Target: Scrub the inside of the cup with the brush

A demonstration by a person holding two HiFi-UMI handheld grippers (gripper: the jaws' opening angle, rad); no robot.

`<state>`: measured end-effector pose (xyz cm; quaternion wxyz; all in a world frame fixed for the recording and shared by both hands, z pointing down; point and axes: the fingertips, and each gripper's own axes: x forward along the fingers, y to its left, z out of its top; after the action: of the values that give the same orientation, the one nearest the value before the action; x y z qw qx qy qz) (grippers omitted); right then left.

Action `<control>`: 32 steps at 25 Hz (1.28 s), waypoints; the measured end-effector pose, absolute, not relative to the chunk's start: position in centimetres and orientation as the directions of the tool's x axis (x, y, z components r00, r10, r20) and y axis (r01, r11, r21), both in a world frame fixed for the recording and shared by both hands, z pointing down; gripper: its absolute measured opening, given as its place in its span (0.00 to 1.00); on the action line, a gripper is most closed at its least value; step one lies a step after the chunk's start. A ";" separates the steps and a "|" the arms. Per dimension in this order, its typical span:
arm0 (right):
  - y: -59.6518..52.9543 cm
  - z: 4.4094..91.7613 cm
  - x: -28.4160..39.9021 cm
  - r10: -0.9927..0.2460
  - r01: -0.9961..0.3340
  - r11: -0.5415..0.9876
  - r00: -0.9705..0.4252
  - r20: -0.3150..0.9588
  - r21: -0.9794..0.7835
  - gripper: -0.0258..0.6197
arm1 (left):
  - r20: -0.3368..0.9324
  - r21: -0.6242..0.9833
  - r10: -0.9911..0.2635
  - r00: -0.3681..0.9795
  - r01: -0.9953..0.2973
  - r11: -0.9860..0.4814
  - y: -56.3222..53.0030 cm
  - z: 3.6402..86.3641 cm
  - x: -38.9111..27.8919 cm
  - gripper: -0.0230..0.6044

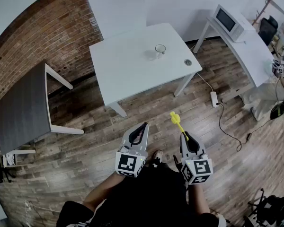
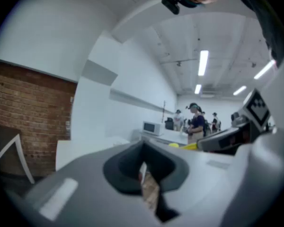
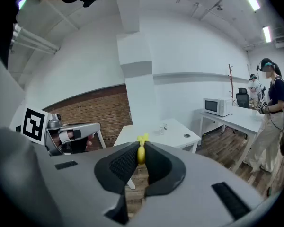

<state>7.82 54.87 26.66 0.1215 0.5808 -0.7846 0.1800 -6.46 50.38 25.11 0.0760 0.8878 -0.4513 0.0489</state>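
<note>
We saw a clear glass cup (image 1: 160, 49), a yellow plastic brush (image 1: 178, 123), a smooth matt table (image 1: 128, 70), a rough brick wall (image 1: 52, 34) and a wood floor (image 1: 85, 148).

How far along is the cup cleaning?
Barely begun. Done: the yellow brush is already clamped in the right gripper. In hand: the person stands well back from the white table, with the left gripper shut and empty. Left: reaching the glass cup on that table and scrubbing inside it.

I stand on a wood-plank floor (image 1: 146, 112), a white worktop (image 1: 128, 65) ahead by the brick wall (image 1: 52, 37), a dark table (image 1: 21, 108) left, a microwave (image 1: 229, 22) right.
</note>
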 end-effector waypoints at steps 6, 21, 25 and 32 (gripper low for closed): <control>54.9 26.5 8.1 -0.872 -0.955 0.261 -0.297 0.390 -0.142 0.09 | 0.159 0.089 -0.797 0.583 -0.812 -0.577 50.6 25.4 -6.2 0.04; 54.9 26.8 9.8 -0.866 -0.944 0.292 -0.330 0.375 -0.156 0.09 | 0.190 0.092 -0.819 0.542 -0.840 -0.535 50.4 26.5 -5.0 0.04; 54.7 27.3 10.6 -0.850 -0.931 0.323 -0.365 0.380 -0.171 0.09 | 0.187 0.091 -0.835 0.517 -0.856 -0.509 50.1 26.4 -4.0 0.04; 52.0 27.3 13.2 -0.830 -0.907 0.388 -0.420 0.367 -0.161 0.09 | 0.171 0.083 -0.855 0.490 -0.872 -0.483 48.2 26.4 -0.5 0.04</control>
<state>13.20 52.00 27.26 0.1140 0.5263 -0.8253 0.1702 -0.47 48.20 26.40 0.0792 0.8594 -0.5024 0.0531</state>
